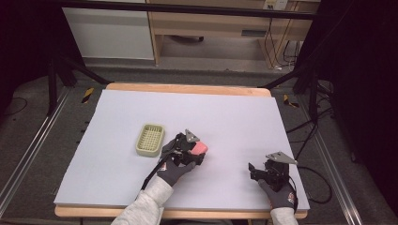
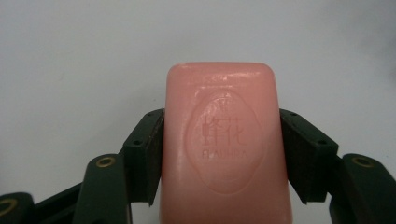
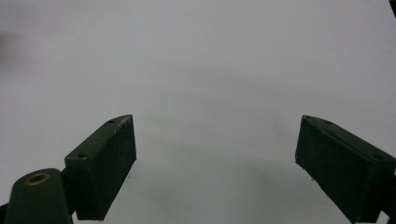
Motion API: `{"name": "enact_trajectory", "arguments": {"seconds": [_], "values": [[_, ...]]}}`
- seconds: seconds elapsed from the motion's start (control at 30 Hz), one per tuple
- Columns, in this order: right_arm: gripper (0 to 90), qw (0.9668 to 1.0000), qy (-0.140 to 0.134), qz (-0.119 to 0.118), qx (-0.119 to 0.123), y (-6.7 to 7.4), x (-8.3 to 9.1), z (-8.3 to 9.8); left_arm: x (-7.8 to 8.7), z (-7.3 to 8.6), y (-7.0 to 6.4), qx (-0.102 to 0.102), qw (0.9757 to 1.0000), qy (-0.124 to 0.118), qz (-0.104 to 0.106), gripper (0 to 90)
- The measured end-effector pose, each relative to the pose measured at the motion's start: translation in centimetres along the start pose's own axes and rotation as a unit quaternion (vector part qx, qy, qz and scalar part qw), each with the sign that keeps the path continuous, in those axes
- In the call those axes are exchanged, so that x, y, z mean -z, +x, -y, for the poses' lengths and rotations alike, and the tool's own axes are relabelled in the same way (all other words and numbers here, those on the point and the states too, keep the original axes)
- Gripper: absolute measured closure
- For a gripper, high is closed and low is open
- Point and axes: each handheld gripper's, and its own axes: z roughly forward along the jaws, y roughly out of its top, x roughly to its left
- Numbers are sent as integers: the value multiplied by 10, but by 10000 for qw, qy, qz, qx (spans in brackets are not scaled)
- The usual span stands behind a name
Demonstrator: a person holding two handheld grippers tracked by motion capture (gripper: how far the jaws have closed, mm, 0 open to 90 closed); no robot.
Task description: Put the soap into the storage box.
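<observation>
A pink bar of soap (image 2: 223, 144) with a stamped oval emblem sits between the two black jaws of my left gripper (image 2: 222, 144), which is shut on its long sides. In the high view the soap (image 1: 201, 147) shows near the table's middle, just right of a pale green slotted soap dish (image 1: 150, 139), with my left gripper (image 1: 196, 151) around it. My right gripper (image 1: 254, 171) rests near the front right of the table. Its jaws stand wide apart over bare white surface, with nothing between the fingertips (image 3: 215, 158).
A white sheet (image 1: 187, 112) covers the wooden table. Beyond the far edge are black stand legs, cables and a wooden cabinet (image 1: 211, 28). Gloved hands and grey sleeves come in from the front edge.
</observation>
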Motion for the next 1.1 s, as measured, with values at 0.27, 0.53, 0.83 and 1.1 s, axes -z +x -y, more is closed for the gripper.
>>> {"name": "enact_trajectory", "arguments": {"seconds": [0.27,0.53,0.83,1.1], "values": [[126,10000,-4,4,1,0,0,0,16,2,6,10,9999,-101,-46,369],[126,10000,0,14,9,0,0,0,30,6,15,70,9998,-177,-81,370],[126,10000,18,0,-24,1,-1,0,42,13,25,96,9996,-209,-150,370],[127,10000,29,6,7,1,-1,0,53,19,33,155,9993,-251,-218,369]]}}
